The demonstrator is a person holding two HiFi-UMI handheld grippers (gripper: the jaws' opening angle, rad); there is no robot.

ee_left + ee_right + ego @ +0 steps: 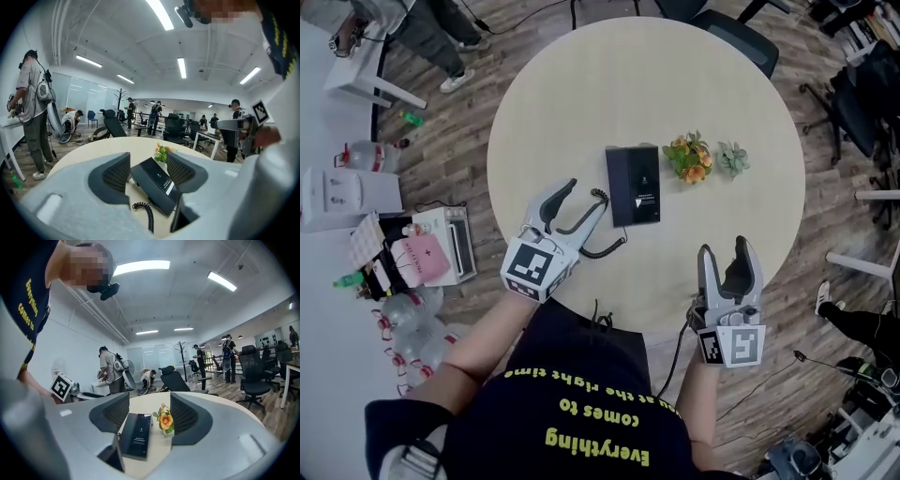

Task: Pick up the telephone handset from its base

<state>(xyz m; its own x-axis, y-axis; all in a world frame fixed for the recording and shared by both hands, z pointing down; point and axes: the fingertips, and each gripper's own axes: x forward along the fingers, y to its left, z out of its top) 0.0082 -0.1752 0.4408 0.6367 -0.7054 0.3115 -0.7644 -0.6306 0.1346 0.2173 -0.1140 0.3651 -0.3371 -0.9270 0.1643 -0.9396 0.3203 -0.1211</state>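
Observation:
The black telephone (633, 185) lies flat near the middle of the round table (581, 94). Its coiled cord (609, 246) trails off the near left corner. I cannot tell the handset apart from the base. My left gripper (587, 193) is open just left of the phone, its fingertips near the cord's upper end, with nothing gripped. In the left gripper view the phone (157, 185) and cord (145, 211) show between the spread jaws. My right gripper (724, 247) stands open near the table's front right edge, apart from the phone (137, 434).
A small pot of orange flowers (691, 157) and a pale succulent (733, 157) stand right of the phone. An office chair (722, 28) is at the table's far side. Boxes and bottles (412, 253) crowd the floor at left. People work in the room behind.

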